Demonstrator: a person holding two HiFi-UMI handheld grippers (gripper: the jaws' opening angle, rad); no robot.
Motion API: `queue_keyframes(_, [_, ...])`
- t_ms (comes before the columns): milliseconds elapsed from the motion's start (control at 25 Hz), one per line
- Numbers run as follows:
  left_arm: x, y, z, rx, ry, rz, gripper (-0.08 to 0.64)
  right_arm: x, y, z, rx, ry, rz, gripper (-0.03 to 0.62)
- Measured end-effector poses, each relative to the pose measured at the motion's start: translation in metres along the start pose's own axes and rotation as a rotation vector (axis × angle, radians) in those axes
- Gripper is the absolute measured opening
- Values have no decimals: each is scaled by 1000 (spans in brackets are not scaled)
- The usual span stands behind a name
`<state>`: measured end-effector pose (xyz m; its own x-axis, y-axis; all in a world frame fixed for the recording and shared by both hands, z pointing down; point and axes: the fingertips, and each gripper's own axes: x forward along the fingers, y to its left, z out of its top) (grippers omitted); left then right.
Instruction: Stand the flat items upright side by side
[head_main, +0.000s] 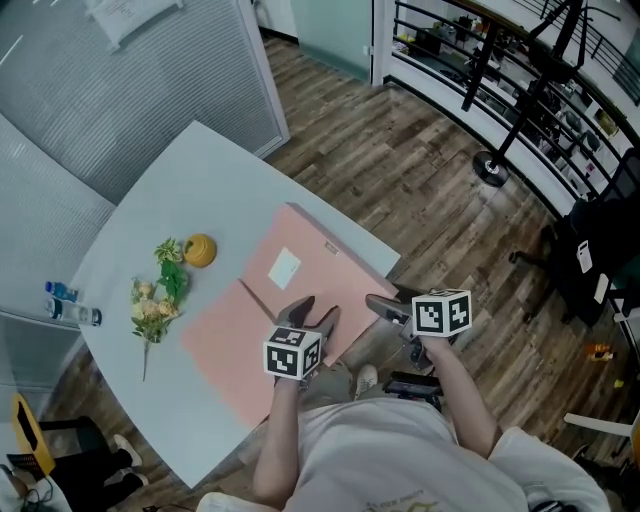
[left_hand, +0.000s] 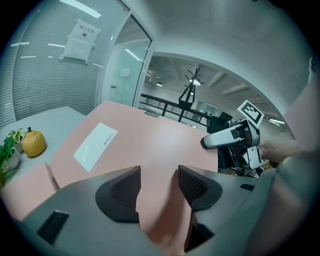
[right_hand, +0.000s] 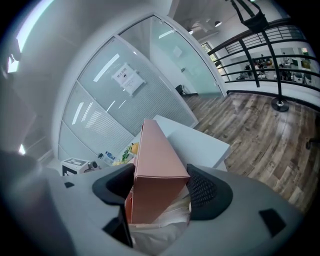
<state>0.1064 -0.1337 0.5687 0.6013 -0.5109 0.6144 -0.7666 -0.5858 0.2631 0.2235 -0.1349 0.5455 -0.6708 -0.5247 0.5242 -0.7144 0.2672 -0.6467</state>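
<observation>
Grip on both sides: right claw (right_hand: 161, 189) clamps the end of the pink box (right_hand: 155, 165), and left claw (left_hand: 159, 186), set wide, pinches its edge. Box sits at the near edge of the table (head_main: 200, 170). Second box (head_main: 225, 350) lies flat on the table.

On the table (head_main: 205, 165), near box (head_main: 225, 350) left of far box (head_main: 305, 262), fruit (head_main: 200, 250) and flowers (head_main: 155, 300) further left, bottle (head_main: 72, 313) beyond them

Overhead and jaw-level, sharing pink box (head_main: 330, 275)
</observation>
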Motion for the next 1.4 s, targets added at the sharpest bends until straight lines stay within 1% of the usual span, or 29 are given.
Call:
queue_keyframes(120, [-5,2,1,-13,-16,-4,238,-2,10,5,-21,-16,13,341])
queue_keyframes(600, [-23,7,-1,-46,-70,-30,238,-9,42,7,-92,-49,9,324])
queue_keyframes(1000, [-33,10,-1,-97,-103,-51,238,-13,62,11,-149,-53,-8,316])
queue_keyframes(1400, [-39,8,3,-151,-134,-59,235,-21,79,18,-198,-51,13,308])
